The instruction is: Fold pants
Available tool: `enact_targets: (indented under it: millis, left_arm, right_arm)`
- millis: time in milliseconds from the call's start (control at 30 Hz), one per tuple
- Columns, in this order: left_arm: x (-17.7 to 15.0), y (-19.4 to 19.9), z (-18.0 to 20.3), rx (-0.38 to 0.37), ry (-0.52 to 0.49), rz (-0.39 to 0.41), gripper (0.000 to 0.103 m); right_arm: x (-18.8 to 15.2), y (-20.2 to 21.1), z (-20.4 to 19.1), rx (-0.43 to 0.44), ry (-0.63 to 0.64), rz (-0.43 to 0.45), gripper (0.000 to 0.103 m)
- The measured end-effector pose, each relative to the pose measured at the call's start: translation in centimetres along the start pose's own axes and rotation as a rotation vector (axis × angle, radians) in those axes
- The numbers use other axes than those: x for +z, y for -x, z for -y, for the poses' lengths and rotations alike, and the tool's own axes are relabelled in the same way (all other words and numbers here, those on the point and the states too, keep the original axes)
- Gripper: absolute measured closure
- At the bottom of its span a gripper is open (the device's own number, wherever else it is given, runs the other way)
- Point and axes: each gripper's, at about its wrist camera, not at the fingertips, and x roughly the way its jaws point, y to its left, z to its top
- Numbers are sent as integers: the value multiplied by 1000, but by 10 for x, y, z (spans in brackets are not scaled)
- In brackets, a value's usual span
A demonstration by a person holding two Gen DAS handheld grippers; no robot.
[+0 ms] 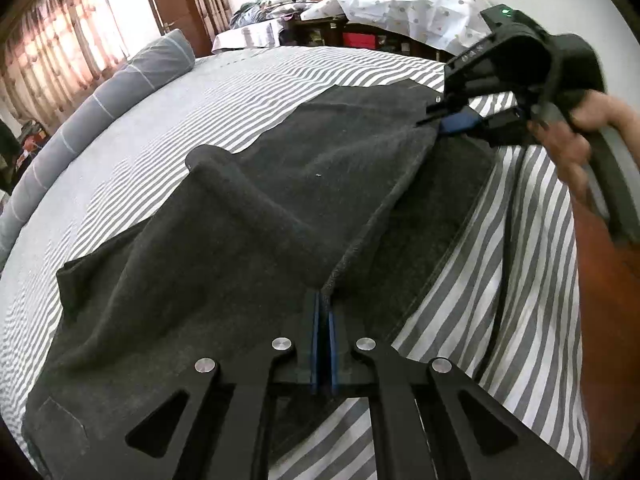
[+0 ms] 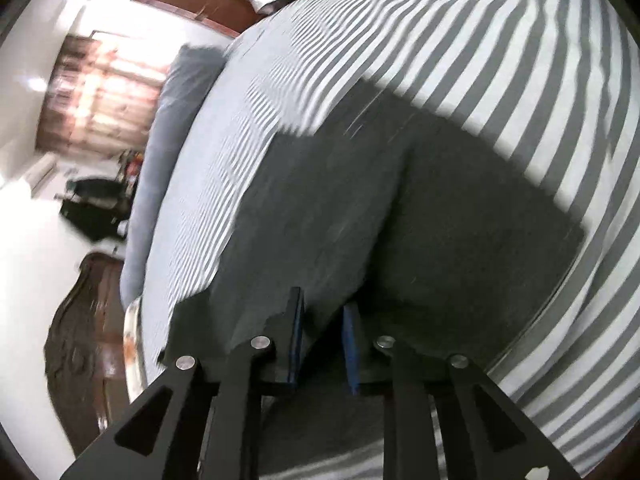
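Note:
Dark grey pants (image 1: 248, 208) lie on a grey-and-white striped bed (image 1: 240, 92). My left gripper (image 1: 323, 300) is shut on a raised fold edge of the pants at the near side. My right gripper (image 1: 444, 122) shows in the left wrist view at the far right, held by a hand, its blue pads gripping the same fold edge farther along. In the blurred right wrist view the right gripper (image 2: 324, 312) has the pants (image 2: 400, 220) pinched between its blue pads, with a thick bunch of cloth filling the gap. The edge runs taut between the two grippers, lifted off the lower layer.
A grey bolster pillow (image 1: 100, 108) lies along the bed's left side. Beyond the bed stand a brown door (image 1: 176, 4), curtains (image 1: 52, 52) and furniture under a dotted sheet (image 1: 400, 4). A dark wooden bed frame (image 2: 84, 340) shows in the right wrist view.

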Motion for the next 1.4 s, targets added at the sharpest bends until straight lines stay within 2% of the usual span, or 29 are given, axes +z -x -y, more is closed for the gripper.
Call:
enact_targets:
  millis: [200,267,333,533,667,767,900,1000,1100,1233,1300,1333,1367,1400]
  left_arm:
    - [-3,3,2,1,-4,-4,99]
    - [-4,3,2,6,-9,-6,99]
    - [-3,3,2,9,-9,-11,99]
    - [6,17,3,8,-27,29,99]
    - [7,17,13,-38,-88,4,99]
    - [-1,15,23,-56,-150,-17,99]
    - [-11,14,28,-82,-197,-19,99]
    - [-9,18,21,-126,-162,-7,99]
    - [-6,19,12,-175,-127,3,99]
    - [-11,3,17,-179,-129,-62,97]
    - [-15,0,21,-165,-133,-85,94]
    - [-16,3,22,-161,-135,-78,91]
    - [-17,8,23,-165,-134,-69,85]
    - [-18,14,22,-176,-126,-64,81]
  right_arm:
    - [41,3,10,2,-34,45,85]
    - [47,2,6,-10,-18,43,98]
    - [50,4,-1,-38,11,40,99]
    - [39,65,-22,-67,103,166,100]
    - [18,90,-11,-166,146,187,100]
    - [6,86,9,-238,126,153,100]
    - [-2,76,23,-277,106,137,100]
    - [-1,77,22,-276,109,158,100]
    - [-2,72,21,-313,139,160,100]
    - [-1,54,34,-365,125,138,99]
    - [2,52,35,-364,109,129,95]
    - [3,55,36,-370,96,130,83]
    - [4,60,35,-387,86,134,71]
    - [5,65,34,-402,87,143,67]
